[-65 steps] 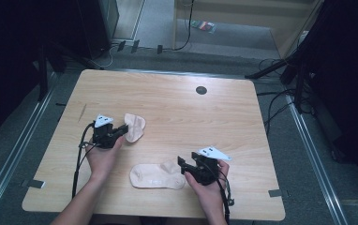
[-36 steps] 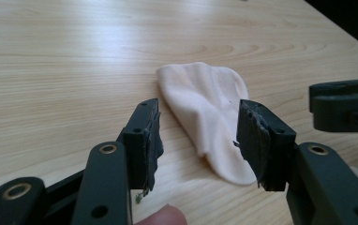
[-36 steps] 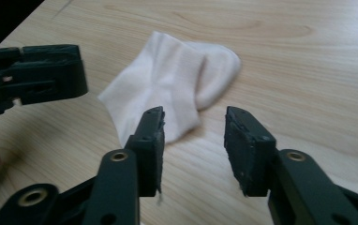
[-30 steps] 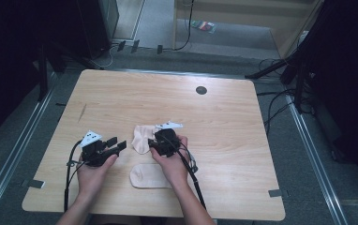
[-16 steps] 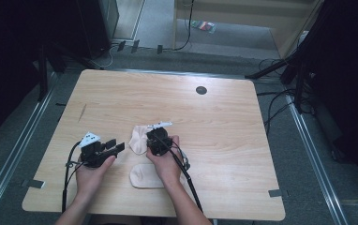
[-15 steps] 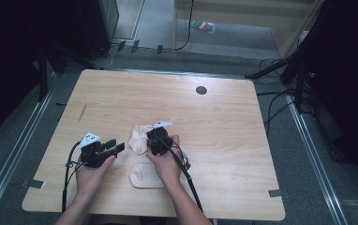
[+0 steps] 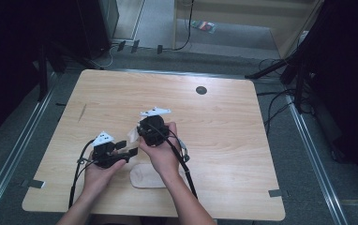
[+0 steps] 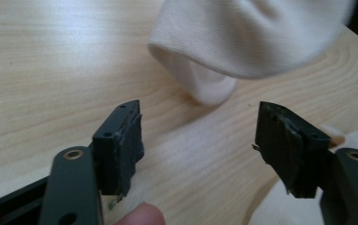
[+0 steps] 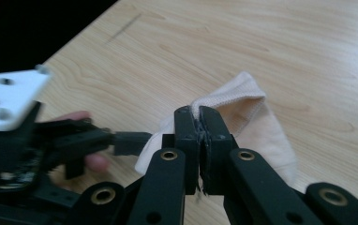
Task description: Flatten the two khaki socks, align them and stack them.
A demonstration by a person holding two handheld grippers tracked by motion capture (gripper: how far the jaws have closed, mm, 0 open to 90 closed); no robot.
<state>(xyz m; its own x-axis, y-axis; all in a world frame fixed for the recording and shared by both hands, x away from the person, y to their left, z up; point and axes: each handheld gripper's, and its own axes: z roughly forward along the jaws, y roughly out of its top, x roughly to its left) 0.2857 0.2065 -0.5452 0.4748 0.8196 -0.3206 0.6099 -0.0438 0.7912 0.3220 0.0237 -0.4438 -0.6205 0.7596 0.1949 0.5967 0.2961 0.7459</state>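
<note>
Pinching a cream sock (image 9: 247, 117) at its cuff, my right gripper (image 9: 199, 123) has its jaws pressed flat together on the fabric, which is raised off the tabletop (image 7: 224, 122) with its lower end draped down beside the jaws. In the high view that gripper (image 7: 144, 133) sits near the middle of the tabletop, the sock (image 7: 132, 135) just peeking out at its left. My left gripper (image 7: 126, 149) is just beside it, released: in its own view the jaws stand wide apart, and the sock's (image 8: 247, 37) open cuff hangs ahead of them, not touching either jaw. A second sock (image 7: 146, 176) lies flat near the front edge, partly under my right forearm.
</note>
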